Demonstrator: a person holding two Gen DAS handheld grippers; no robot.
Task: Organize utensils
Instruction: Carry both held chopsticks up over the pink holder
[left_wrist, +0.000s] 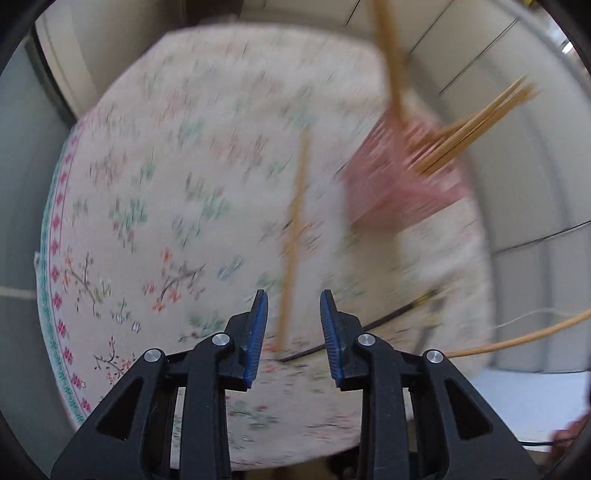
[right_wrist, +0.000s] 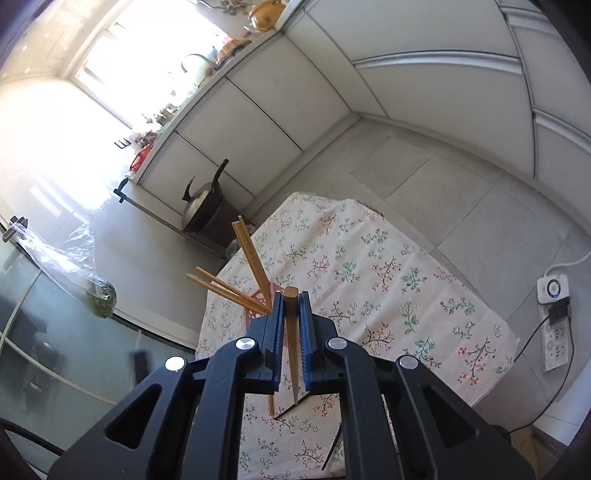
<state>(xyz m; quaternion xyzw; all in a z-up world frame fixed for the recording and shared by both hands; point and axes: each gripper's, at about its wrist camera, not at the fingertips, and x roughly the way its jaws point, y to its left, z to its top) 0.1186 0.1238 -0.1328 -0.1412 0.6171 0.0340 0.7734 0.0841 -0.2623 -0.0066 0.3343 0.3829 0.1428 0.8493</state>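
Right gripper (right_wrist: 291, 325): clamped on wooden chopstick (right_wrist: 291, 332) (blunt end up)
Pink holder (right_wrist: 258, 301): chopsticks (right_wrist: 236, 295) inside — splayed left
Floral tablecloth (right_wrist: 388, 266): below

A table under a floral cloth (right_wrist: 388, 266) carries a pink holder (left_wrist: 402, 177) of chopsticks — loose chopsticks (left_wrist: 295, 229) lie beside it.

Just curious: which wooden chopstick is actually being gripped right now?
The round-ended brown wooden chopstick, clamped between the right gripper's blue pads; the others stand in the pink holder.

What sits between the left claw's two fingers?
A single wooden chopstick lying on the flowered tablecloth, not gripped, in the blurred left wrist view.
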